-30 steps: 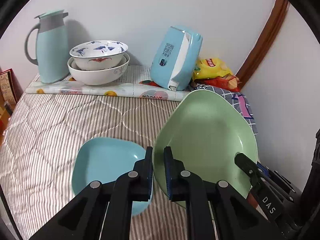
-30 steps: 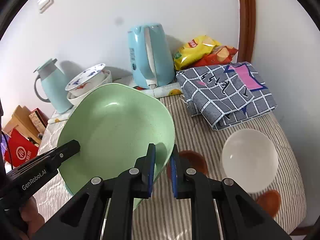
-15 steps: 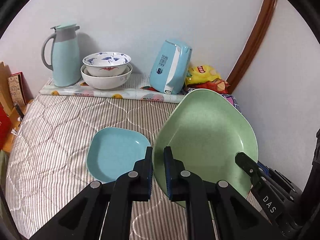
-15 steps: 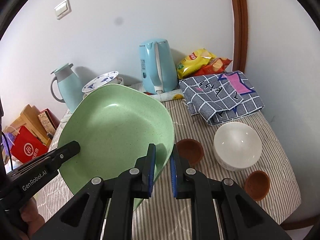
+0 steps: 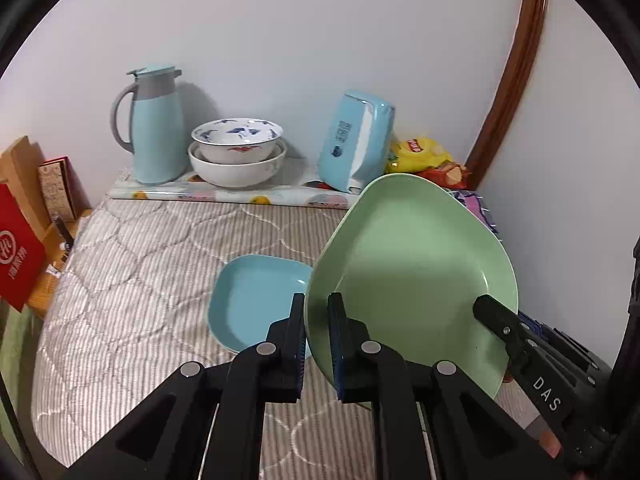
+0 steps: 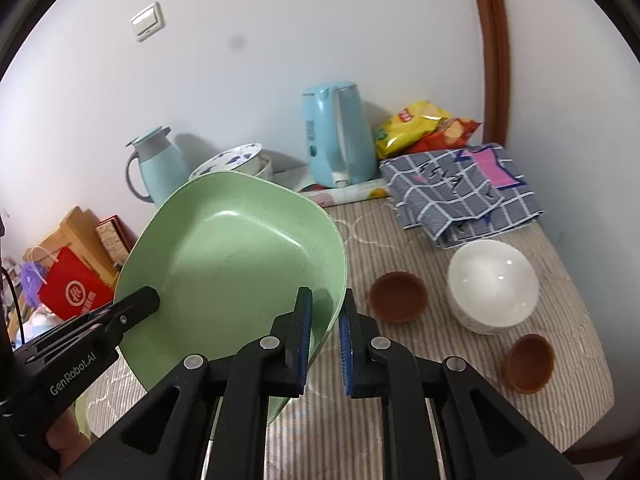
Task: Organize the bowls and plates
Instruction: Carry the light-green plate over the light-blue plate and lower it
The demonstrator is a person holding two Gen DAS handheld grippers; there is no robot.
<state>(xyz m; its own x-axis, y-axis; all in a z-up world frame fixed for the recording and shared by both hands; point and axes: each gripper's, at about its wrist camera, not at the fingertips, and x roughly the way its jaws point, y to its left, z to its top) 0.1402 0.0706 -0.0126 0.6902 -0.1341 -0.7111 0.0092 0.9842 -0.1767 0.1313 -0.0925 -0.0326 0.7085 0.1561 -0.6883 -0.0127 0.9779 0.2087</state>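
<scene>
A large green plate [image 5: 412, 276] hangs tilted above the striped table, held from both sides. My left gripper [image 5: 317, 320] is shut on its left rim, and my right gripper [image 6: 325, 312] is shut on the right rim of the green plate [image 6: 236, 272]. Below it, on the cloth, lies a small blue square plate [image 5: 256, 296]. Two patterned white bowls [image 5: 237, 152] stand stacked by the back wall. To the right sit a white bowl [image 6: 493, 284] and two small brown bowls [image 6: 398, 297], [image 6: 529, 362].
A light-blue jug [image 5: 154, 140] and a blue kettle [image 5: 356, 144] stand at the back on a patterned mat. Snack bags [image 6: 424, 126] and a folded checked cloth [image 6: 460, 192] lie at the back right. Red and cardboard boxes [image 5: 20, 236] stand off the table's left edge.
Both grippers have pulled back and lifted with the green plate, so more of the table shows. The blue plate now looks farther away, and both brown bowls have come into view.
</scene>
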